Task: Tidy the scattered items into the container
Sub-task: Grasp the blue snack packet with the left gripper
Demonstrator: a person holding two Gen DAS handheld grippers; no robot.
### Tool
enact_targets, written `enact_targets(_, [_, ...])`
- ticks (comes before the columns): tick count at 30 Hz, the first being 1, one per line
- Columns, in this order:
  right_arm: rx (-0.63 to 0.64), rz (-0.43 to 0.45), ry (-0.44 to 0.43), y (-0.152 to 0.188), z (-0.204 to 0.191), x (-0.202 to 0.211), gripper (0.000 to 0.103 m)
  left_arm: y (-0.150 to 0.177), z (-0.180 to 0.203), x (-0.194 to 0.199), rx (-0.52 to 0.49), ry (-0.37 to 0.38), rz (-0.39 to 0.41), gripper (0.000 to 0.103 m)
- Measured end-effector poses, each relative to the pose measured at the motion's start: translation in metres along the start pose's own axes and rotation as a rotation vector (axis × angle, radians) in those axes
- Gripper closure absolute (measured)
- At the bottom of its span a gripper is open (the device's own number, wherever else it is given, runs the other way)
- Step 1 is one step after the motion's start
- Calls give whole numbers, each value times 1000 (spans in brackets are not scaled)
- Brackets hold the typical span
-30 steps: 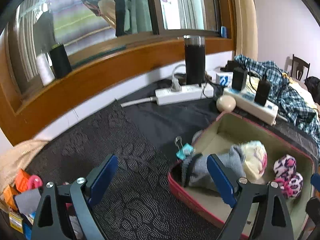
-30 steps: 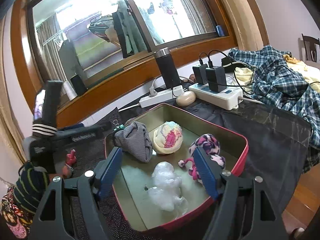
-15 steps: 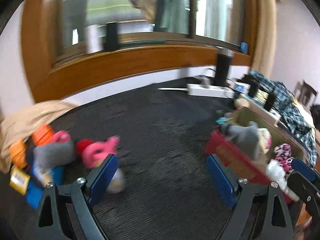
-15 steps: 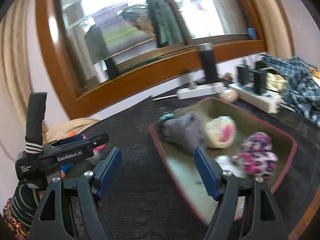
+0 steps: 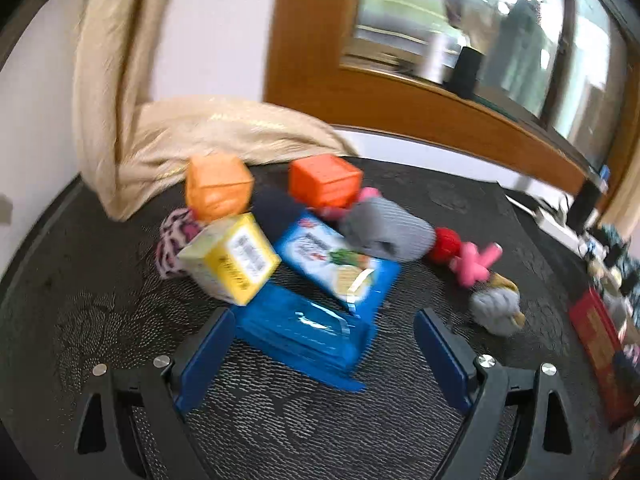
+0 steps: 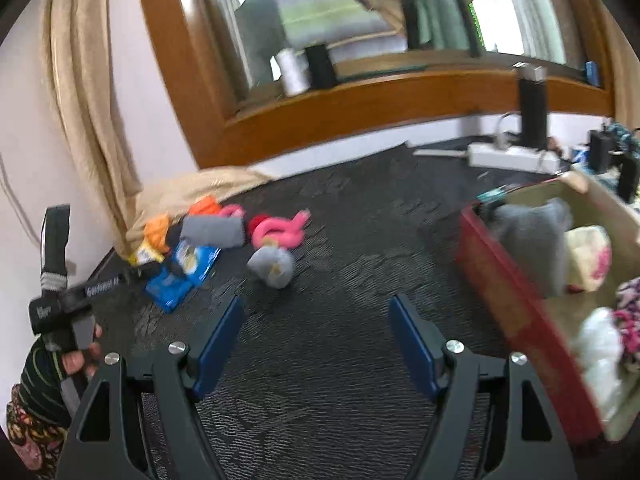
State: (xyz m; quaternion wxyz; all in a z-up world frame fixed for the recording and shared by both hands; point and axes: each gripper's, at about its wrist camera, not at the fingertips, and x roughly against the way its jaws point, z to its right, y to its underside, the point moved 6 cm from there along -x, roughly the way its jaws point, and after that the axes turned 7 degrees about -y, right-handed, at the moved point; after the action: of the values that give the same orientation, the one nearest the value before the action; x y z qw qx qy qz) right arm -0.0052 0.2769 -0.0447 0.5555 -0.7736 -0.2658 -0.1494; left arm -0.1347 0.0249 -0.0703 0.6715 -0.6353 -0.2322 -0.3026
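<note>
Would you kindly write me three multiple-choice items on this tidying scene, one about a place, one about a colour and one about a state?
1. Where does the red-sided container lie in the right wrist view?
A. right of the scattered pile
B. on the window sill
C. under the curtain

2. What colour is the packet nearest the left claw?
A. green
B. blue
C. white

3. How is the right claw?
A. shut on a sock
B. shut on a box
C. open, holding nothing

Answers: 1 A, the container sits at the right edge, the pile at the left. 2 B, its wrapper is blue. 3 C, only bare mat shows between its fingers.
</note>
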Motion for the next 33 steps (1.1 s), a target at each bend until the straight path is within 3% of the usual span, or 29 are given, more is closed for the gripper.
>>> enact_targets(4, [19,-60,-36,-10,-15,-27,25,5,-7,-15,26,24,-43,10])
enact_targets(9, [80,-30,-48,-35,-32,-55,25,13,-9,-28,63,42,-101,10])
enact_targets(16, [43,-44,-47,-23,-19,-76,25,24,9,-42,13,92,-145,10])
enact_targets(23, [-23,-16,-48,-28,-3,-70,25,21,7,-53,35,-51,-152,10])
enact_targets(33, [9,-21,-71,-25,-12,-66,25,28,12,-58,-37,-150,-158,10])
